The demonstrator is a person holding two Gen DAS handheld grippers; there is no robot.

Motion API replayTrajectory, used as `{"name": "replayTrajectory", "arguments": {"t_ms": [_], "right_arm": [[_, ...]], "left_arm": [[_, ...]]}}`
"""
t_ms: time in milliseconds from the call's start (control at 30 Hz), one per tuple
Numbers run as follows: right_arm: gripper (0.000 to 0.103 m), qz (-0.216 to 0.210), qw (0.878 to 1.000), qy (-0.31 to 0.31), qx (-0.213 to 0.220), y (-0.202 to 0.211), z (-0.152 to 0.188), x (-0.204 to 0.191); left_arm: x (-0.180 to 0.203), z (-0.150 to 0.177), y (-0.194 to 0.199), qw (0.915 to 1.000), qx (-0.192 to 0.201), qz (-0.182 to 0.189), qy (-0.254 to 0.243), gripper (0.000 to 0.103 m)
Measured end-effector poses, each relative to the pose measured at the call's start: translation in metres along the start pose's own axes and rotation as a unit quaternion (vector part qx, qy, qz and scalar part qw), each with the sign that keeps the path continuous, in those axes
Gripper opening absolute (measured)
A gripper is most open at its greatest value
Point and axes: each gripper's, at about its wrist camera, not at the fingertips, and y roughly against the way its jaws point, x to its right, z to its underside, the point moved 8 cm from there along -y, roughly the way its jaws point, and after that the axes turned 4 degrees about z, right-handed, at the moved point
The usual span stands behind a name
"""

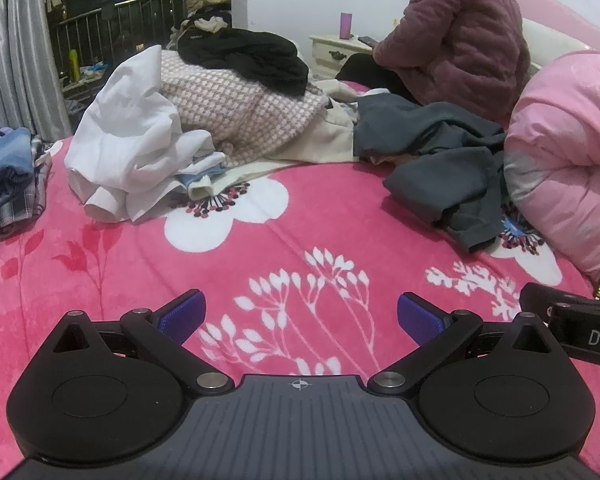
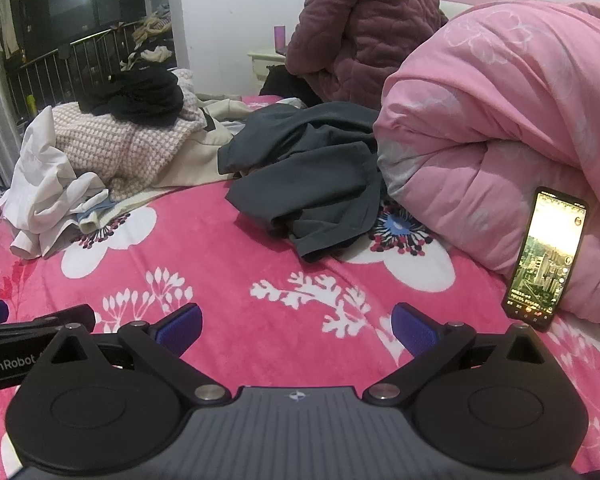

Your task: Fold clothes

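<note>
Both your left claw (image 1: 301,314) and right claw (image 2: 296,322) gape wide, empty, over the bed (image 1: 340,220). Ahead, the crumpled grey garment (image 2: 308,172) looks soft, limp; pinch its near hem.

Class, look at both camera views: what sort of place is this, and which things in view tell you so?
Most likely a home bedroom. A bed with a pink floral blanket fills both views, a rolled pink quilt lies on it, a bedside cabinet stands by the wall, and loose clothes, such as a white shirt, are piled up.

A lit phone (image 2: 546,256) leaned upright against a rolled pink quilt (image 2: 500,120) at right. Far off, a person (image 1: 456,28) sat beside a nightstand (image 1: 336,54).
</note>
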Motion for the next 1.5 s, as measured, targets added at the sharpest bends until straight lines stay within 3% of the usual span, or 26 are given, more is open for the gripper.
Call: {"name": "replayTrajectory", "arguments": {"t_ms": [833, 1500], "right_arm": [[0.103, 0.010, 1.000, 0.016, -0.005, -0.002, 0.004, -0.009], [0.103, 0.002, 1.000, 0.018, -0.012, -0.008, 0.007, -0.014]], "left_arm": [[-0.025, 0.010, -0.007, 0.9990, -0.016, -0.011, 0.041, 0.103], [-0.029, 0.015, -0.010, 0.9985, -0.027, -0.012, 0.046, 0.103]]}}
